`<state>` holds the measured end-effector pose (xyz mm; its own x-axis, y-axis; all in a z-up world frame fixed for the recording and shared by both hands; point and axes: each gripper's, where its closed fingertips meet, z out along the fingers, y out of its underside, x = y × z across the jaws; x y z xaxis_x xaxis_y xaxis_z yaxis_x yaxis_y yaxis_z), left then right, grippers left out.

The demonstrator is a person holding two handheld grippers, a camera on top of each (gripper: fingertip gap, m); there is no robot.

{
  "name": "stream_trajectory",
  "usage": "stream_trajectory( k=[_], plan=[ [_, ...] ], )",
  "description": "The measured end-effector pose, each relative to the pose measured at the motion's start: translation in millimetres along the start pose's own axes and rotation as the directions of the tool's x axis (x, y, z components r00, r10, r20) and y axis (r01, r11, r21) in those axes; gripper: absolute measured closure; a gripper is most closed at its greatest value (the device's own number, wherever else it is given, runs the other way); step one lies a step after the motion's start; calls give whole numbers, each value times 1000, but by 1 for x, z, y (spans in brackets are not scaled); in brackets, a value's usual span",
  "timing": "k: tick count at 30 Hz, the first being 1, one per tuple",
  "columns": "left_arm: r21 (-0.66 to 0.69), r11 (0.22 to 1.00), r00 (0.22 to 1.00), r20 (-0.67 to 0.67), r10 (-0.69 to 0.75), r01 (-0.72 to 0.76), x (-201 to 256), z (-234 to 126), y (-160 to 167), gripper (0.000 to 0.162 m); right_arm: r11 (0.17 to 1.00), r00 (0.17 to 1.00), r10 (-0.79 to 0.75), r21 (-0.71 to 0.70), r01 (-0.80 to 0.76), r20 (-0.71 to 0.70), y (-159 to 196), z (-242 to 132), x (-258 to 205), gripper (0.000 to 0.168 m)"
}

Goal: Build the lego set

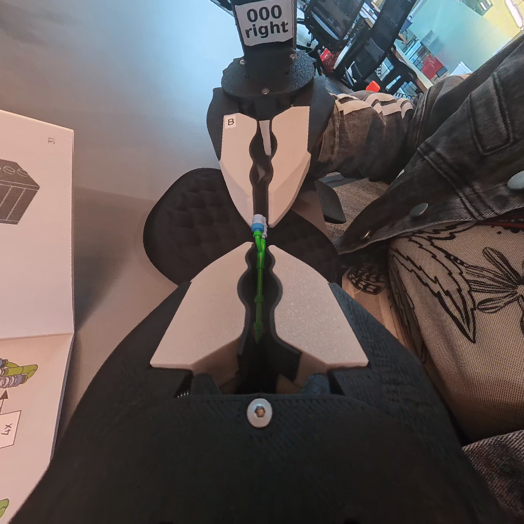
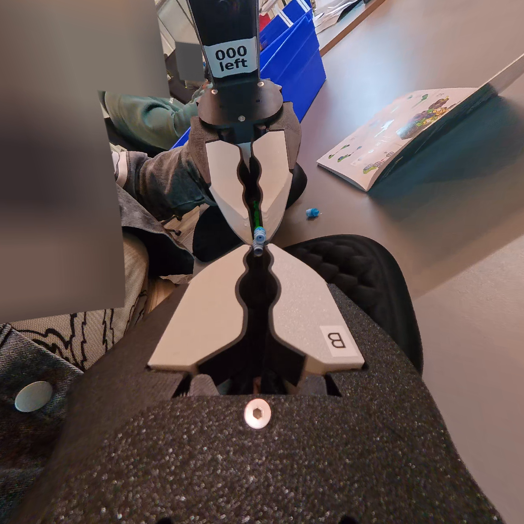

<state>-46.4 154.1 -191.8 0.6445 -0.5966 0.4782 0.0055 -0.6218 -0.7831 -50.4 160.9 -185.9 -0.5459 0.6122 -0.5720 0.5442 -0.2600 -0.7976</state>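
Left wrist view: looking forward along the left claw [image 1: 259, 246], facing the right claw [image 1: 262, 224] tip to tip at very close range, booklet [image 1: 34, 226] at frame left. Right wrist view: looking the opposite way along the right claw [image 2: 258, 249] toward the left claw [image 2: 256, 231]. Both are sharing the meeting claw tips, the booklet [image 2: 402, 136] and the surface [image 2: 425, 56].

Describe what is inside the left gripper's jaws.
A thin green stem lies along the closed jaws of the left gripper, its tip poking out to meet the blue piece held by the right gripper. The pads cover the sides of the stem.
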Motion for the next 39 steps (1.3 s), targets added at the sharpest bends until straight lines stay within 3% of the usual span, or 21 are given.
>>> stream_trajectory(
  k=[8, 10, 13, 21, 28, 29, 31, 35, 39],
  plan=[
    [8, 999, 999, 2, 36, -36, 4, -2, -5, 156, 999, 999, -39, -25, 40, 21, -6, -3, -5, 162],
    [-26, 999, 999, -24, 46, -46, 12, -3, -3, 142, 995, 996, -79, -59, 81, 32, -11, -6, -8, 162],
    [-77, 996, 999, -35, 35, -38, 19, -6, 3, 137, 980, 988, -147, -130, 152, 51, -17, -9, -11, 162],
    [-12, 1000, 999, -47, 7, -8, 28, -13, -3, 148, 888, 952, -259, -347, 301, 163, -20, 1, -25, 162],
    [49, 999, 1000, -9, 6, -6, 33, -23, -3, 156, 846, 930, -299, -392, 363, 216, -30, 14, -38, 162],
    [74, 997, 1000, 0, -4, 4, 34, -28, -4, 156, 846, 927, -307, -385, 369, 214, -33, 16, -39, 161],
    [175, 984, 998, 35, -44, 37, 34, -44, -11, 157, 848, 923, -341, -367, 383, 177, -41, 17, -35, 139],
    [526, 850, 972, 189, -141, 22, 24, -106, -31, 157, 811, 901, -428, -408, 419, 73, -34, 29, -6, 140],
    [690, 721, 949, 265, -169, -65, 28, -141, -41, 156, 710, 865, -496, -540, 453, 74, -3, 58, 24, 145]
  ],
)
